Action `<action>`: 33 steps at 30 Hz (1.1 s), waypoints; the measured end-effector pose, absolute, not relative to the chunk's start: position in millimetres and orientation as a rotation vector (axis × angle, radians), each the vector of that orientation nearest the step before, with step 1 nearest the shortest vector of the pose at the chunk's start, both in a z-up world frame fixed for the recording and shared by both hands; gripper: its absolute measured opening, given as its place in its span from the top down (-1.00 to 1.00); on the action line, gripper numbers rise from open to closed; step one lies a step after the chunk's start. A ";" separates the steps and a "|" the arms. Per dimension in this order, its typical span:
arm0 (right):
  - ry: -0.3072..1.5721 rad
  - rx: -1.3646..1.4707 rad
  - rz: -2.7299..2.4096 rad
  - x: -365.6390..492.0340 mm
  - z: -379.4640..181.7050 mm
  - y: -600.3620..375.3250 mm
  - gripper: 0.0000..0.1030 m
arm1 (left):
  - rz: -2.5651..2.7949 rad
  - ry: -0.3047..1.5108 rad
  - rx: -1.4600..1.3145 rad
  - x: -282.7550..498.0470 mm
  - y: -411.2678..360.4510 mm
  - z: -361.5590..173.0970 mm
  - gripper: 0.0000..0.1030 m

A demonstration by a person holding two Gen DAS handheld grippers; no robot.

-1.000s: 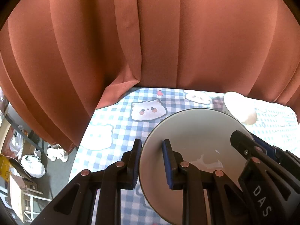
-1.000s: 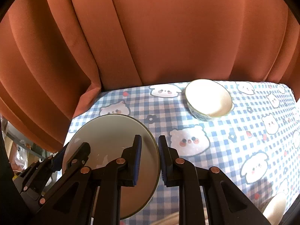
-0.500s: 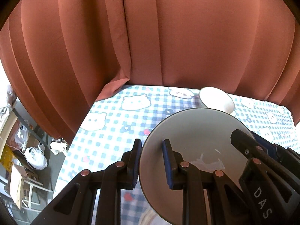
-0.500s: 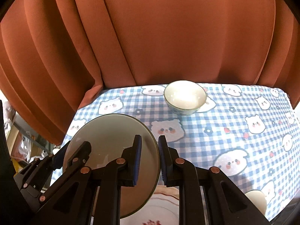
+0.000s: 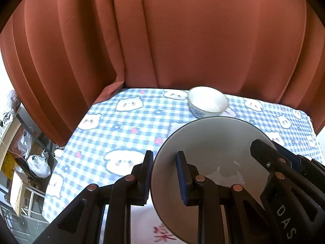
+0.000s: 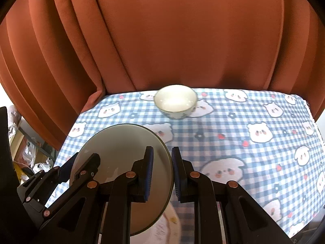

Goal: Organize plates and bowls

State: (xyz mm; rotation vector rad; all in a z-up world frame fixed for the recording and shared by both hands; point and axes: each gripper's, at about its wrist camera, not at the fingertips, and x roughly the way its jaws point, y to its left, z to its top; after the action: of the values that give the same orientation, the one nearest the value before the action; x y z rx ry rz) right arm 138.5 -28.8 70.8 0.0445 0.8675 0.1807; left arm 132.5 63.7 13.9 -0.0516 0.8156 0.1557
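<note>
A grey-green plate (image 5: 213,148) with a dark rim is carried above the table by both grippers. My left gripper (image 5: 164,177) is shut on its left rim. My right gripper (image 6: 162,174) is shut on its right rim; the same plate (image 6: 119,148) fills the lower left of the right wrist view. Each gripper shows in the other's view, the right gripper (image 5: 284,168) at lower right and the left gripper (image 6: 67,174) at lower left. A white bowl (image 6: 175,101) with a blue patterned outside stands at the far edge of the table; the bowl (image 5: 208,103) lies beyond the plate.
The table wears a blue checked cloth (image 6: 233,134) with white bear faces. A rust-red curtain (image 6: 172,36) hangs right behind it. A white dish with a red pattern (image 5: 146,227) lies under the held plate. Bags and clutter (image 5: 38,164) sit on the floor off the table's left edge.
Both grippers have drawn back from the curtain with the plate held the same way. More of the cloth shows, and the white bowl now looks farther off. A patterned dish has come into view below.
</note>
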 end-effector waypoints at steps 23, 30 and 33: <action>0.935 0.049 0.123 86.7 37.0 -149.4 0.58 | 0.072 0.914 -0.024 94.8 -51.7 -21.3 0.59; 0.986 0.057 0.100 76.3 20.9 -162.1 0.58 | 0.054 0.961 -0.014 88.9 -64.8 -37.8 0.59; 1.000 0.059 0.093 73.8 15.3 -164.8 0.58 | 0.049 0.979 -0.017 87.2 -67.4 -44.0 0.59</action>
State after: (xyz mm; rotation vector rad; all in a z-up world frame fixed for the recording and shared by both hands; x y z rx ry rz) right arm 73.8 -164.8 15.3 0.0588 1.0004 0.0930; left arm 87.2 -67.4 -44.0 -0.0167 0.9791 0.0492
